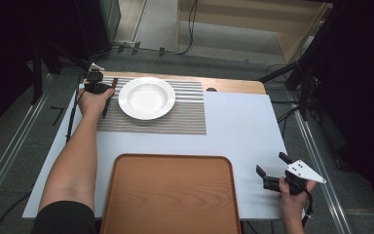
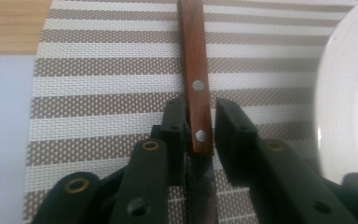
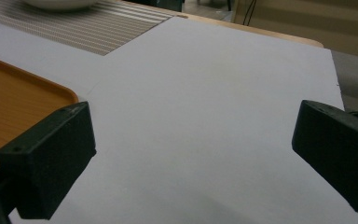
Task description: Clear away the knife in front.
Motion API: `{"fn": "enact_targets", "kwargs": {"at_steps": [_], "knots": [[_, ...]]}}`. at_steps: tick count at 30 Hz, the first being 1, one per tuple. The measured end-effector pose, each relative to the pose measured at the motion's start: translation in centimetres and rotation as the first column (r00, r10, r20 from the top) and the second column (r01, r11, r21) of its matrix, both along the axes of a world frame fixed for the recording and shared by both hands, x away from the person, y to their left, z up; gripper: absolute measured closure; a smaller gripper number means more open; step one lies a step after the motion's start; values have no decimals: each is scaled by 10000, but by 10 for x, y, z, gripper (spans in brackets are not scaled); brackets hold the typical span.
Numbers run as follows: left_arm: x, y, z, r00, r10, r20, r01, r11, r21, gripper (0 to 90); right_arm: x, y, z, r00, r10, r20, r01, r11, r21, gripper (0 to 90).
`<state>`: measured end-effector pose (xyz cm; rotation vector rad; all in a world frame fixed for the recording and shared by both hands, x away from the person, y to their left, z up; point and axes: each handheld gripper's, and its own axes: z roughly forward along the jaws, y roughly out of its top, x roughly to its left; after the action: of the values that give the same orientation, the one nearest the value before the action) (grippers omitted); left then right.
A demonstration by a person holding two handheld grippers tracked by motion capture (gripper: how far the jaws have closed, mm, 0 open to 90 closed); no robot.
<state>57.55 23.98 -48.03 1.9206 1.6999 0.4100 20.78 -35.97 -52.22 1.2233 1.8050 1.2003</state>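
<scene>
A knife with a brown wooden handle [image 2: 195, 56] lies on the striped placemat [image 2: 112, 93], just left of the white plate [image 1: 146, 97]. In the high view the knife [image 1: 110, 97] runs from the mat's far edge toward the person. My left gripper [image 2: 200, 109] points down at the handle's near end, jaws close on both sides, shut on the knife. The dark blade runs back between the jaws. Part of the plate [image 2: 349, 93] shows at the right of the left gripper view. My right gripper [image 1: 272, 164] is open and holds nothing, low over the white table surface [image 3: 205, 93] at the front right.
A large wooden tray [image 1: 170, 195] sits at the front middle, and its corner [image 3: 14, 102] lies left of the right gripper [image 3: 193, 154]. The table's wooden far edge [image 1: 233, 85] runs behind the placemat [image 1: 185, 117]. Cables and dark stands surround the table.
</scene>
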Motion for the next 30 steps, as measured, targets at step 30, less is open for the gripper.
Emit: {"fn": "enact_targets", "kwargs": {"at_steps": [30], "knots": [[-23, -9, 38, 9907, -1360, 72, 1357, 9903, 289, 764, -1, 0, 0, 10000, 46, 62, -47, 10000, 47, 0]]}}
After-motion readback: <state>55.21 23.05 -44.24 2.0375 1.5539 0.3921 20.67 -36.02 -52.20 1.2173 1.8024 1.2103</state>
